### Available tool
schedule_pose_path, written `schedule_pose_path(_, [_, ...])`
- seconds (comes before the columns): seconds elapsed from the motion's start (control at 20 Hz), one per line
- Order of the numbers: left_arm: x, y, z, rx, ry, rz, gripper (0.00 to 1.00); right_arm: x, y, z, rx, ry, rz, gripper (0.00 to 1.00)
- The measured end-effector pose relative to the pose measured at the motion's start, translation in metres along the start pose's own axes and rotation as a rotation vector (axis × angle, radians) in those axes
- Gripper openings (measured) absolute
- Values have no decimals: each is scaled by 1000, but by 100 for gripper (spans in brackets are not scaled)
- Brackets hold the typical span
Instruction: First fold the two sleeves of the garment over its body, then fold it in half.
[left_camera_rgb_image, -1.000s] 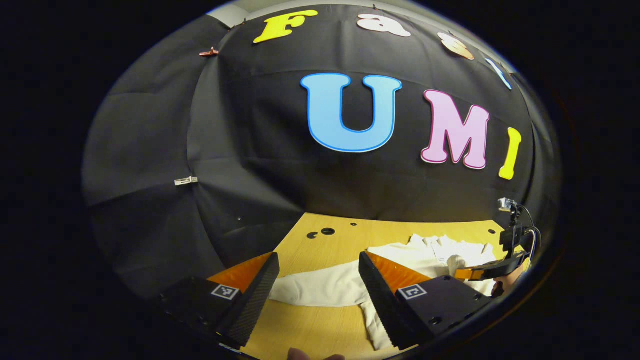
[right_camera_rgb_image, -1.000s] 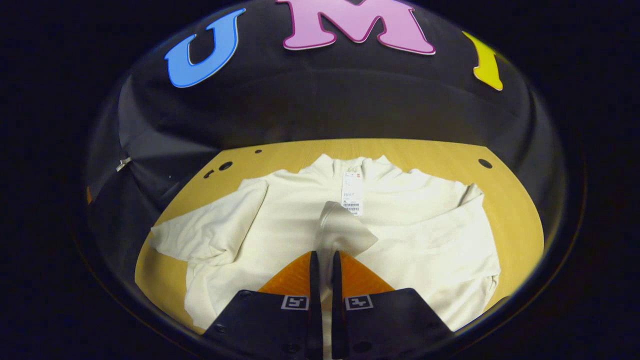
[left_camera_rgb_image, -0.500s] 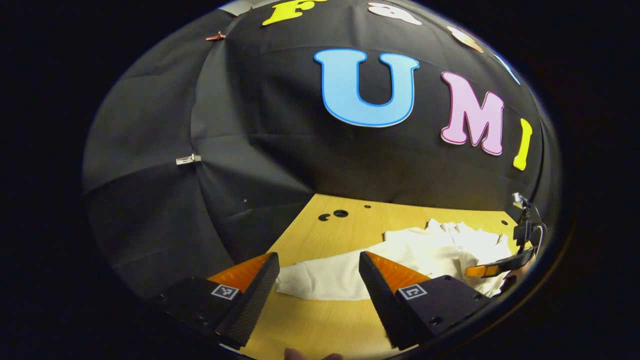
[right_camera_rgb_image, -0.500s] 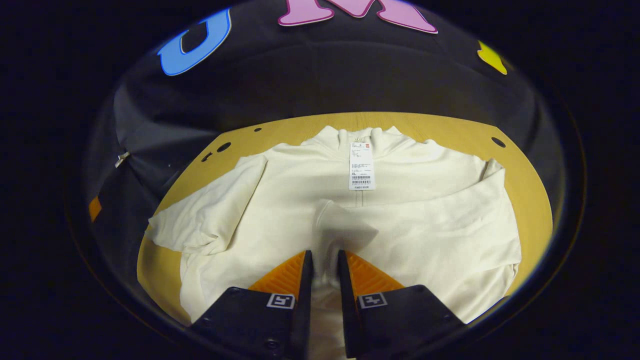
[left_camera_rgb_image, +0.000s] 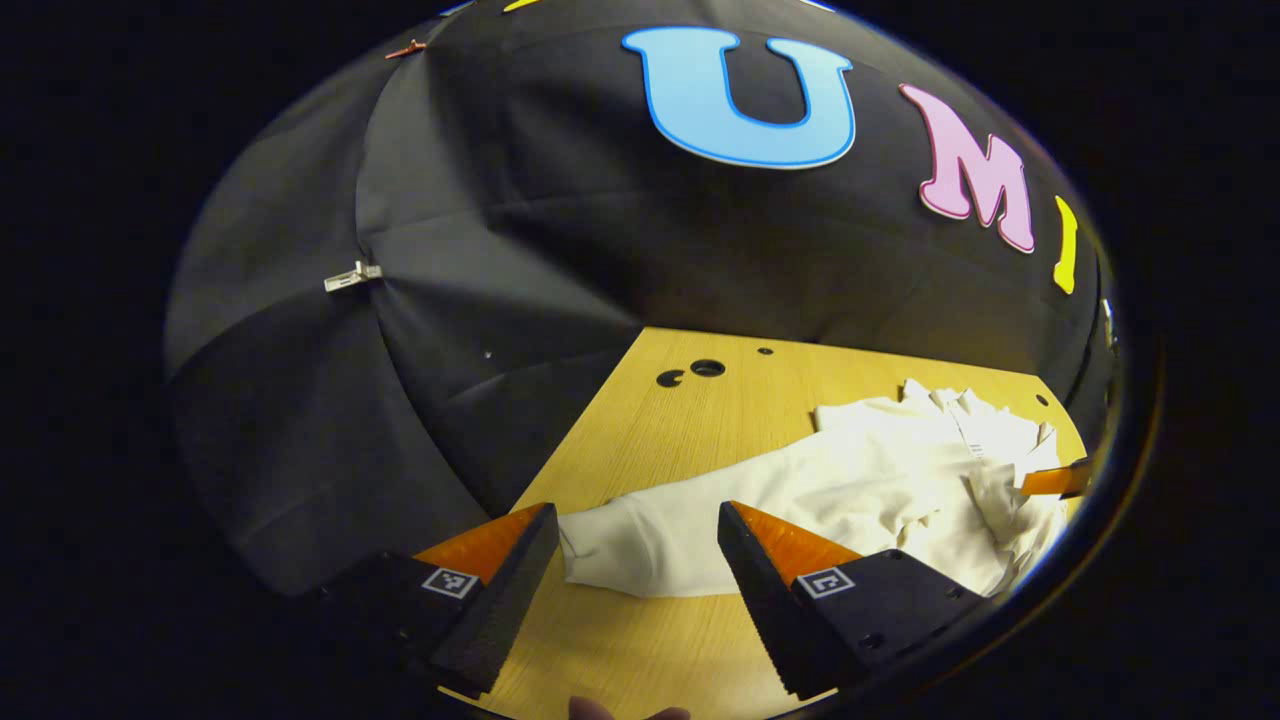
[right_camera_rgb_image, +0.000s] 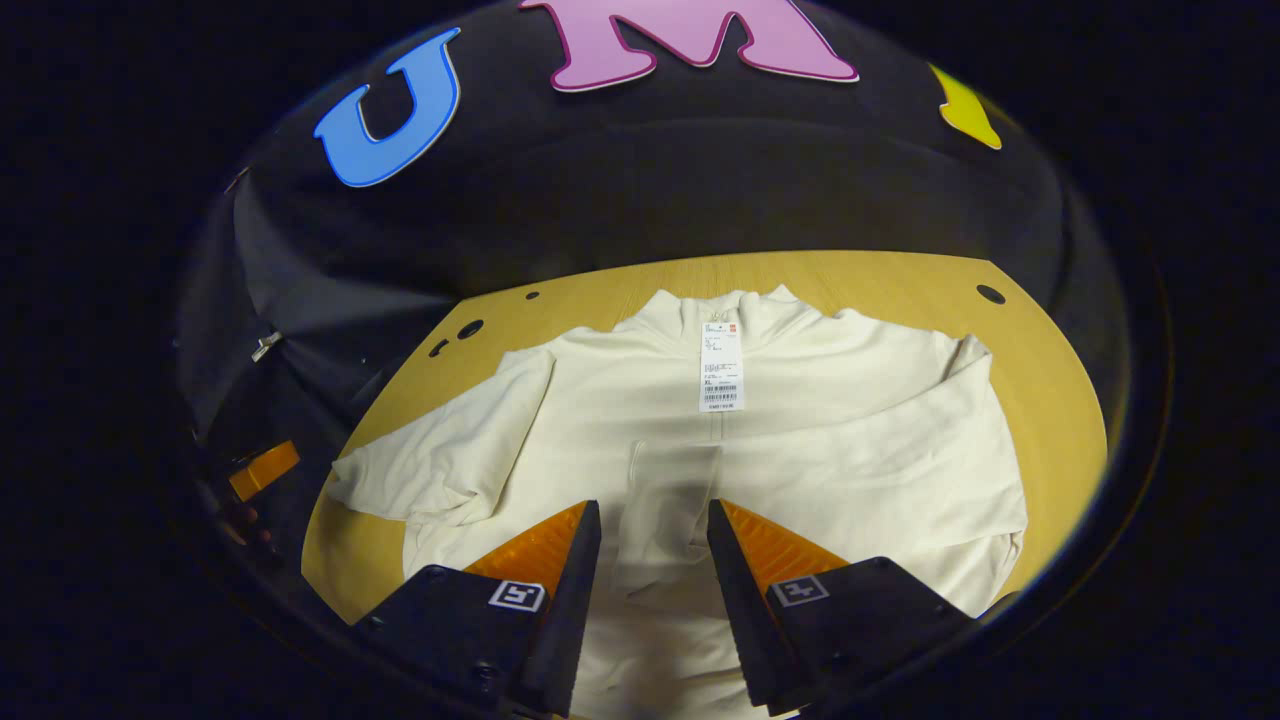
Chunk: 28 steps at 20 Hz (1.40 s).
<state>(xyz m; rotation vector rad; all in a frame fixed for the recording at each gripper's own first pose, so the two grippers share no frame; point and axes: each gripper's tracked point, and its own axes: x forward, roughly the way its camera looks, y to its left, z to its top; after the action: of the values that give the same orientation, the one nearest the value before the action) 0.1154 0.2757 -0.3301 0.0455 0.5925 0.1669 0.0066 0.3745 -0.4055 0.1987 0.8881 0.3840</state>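
Observation:
A cream long-sleeved garment (right_camera_rgb_image: 830, 450) lies spread on the wooden table (right_camera_rgb_image: 900, 280), collar toward the far wall, with a paper tag (right_camera_rgb_image: 720, 365) on its chest. One sleeve is folded across the body, and its cuff (right_camera_rgb_image: 670, 475) rests flat just ahead of my right gripper (right_camera_rgb_image: 650, 540). That gripper is open and holds nothing. The other sleeve (right_camera_rgb_image: 430, 470) stretches out sideways toward the table's left edge. In the left gripper view its cuff end (left_camera_rgb_image: 640, 550) lies on the table (left_camera_rgb_image: 680, 420) between and just beyond the fingers of my open left gripper (left_camera_rgb_image: 635, 515).
Round holes (left_camera_rgb_image: 707, 368) are cut in the tabletop near the far left corner, and one more hole (right_camera_rgb_image: 990, 293) sits at the far right. The black cloth wall closes the back and left. Part of the left gripper (right_camera_rgb_image: 262, 470) shows past the table's left edge.
My right gripper has opened and let go of the folded sleeve's cuff, which now lies flat on the body. The left gripper has tipped down toward the outstretched sleeve.

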Motion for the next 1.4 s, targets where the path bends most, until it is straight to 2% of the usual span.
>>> schedule_pose_path(0.2, [26,8,-21,4,87,29,100,-34,-7,16,-4,-54,4,74])
schedule_pose_path(0.55, [57,23,-56,-12,209,83,99,-92,-20,29,1,-118,-7,74])
schedule_pose_path(0.8, [65,26,-71,14,267,110,97,-112,-36,21,2,-117,-32,74])
schedule_pose_path(1.0, [69,24,-76,14,294,91,95,-117,-42,20,24,-119,-42,74])
schedule_pose_path(1.1, [67,14,-77,-21,301,43,93,-118,-43,21,30,-123,-42,74])
schedule_pose_path(1.15, [70,15,-77,-38,292,43,81,-120,-43,20,32,-123,-40,74])
schedule_pose_path(1.2, [69,16,-80,-46,305,43,76,-122,-43,20,30,-124,-40,74])
schedule_pose_path(1.25, [69,15,-80,-47,313,33,75,-125,-45,19,29,-123,-40,74])
schedule_pose_path(1.3, [69,11,-80,-47,316,16,63,-128,-46,17,31,-124,-41,74])
schedule_pose_path(1.4, [70,10,-75,-49,305,3,27,-132,-49,13,38,-122,-41,74])
